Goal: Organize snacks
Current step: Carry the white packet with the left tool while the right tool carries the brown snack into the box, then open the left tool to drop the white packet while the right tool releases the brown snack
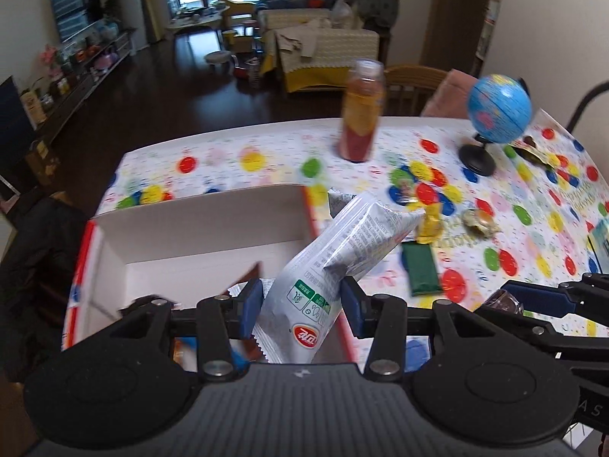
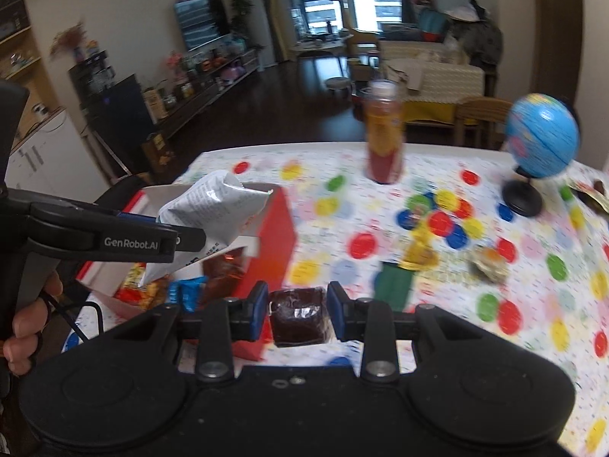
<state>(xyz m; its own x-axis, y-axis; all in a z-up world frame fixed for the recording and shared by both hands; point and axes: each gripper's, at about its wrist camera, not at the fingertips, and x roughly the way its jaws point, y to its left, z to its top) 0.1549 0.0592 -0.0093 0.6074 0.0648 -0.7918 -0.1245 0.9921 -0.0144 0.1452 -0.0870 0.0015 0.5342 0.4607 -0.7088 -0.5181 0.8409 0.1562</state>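
Fingers of the left gripper (image 1: pixel 302 306) were clamped on a silver-grey snack packet (image 1: pixel 335 251). The packet was gripped near its lower end, with the blue pads pressed against both sides. From the grip the packet rose and leaned to the right, above the right wall of an open cardboard box (image 1: pixel 182 228). The box was white inside and red outside, and stood on a surface (image 1: pixel 533 236) covered with a cloth of coloured dots. Further wrapped snacks were seen inside the box in the right wrist view, among them a blue one (image 2: pixel 186 291).

Fingers of the right gripper (image 2: pixel 297 312) were clamped on a small dark brown snack in clear wrap (image 2: pixel 298 316). This snack was seated squarely between the two blue pads, above the surface and just beside the red outer wall of the box.

Loose items were left on the surface to the right of the box: a green packet (image 1: pixel 420 268), a yellow wrapped sweet (image 1: pixel 428 228) and a crumpled wrapper (image 1: pixel 481 222). A bottle of reddish drink (image 1: pixel 361 114) and a small blue globe on a black stand (image 1: pixel 498 104) were positioned upright near the far edge. A hand (image 2: pixel 26 316) was seen on the left gripper's handle.
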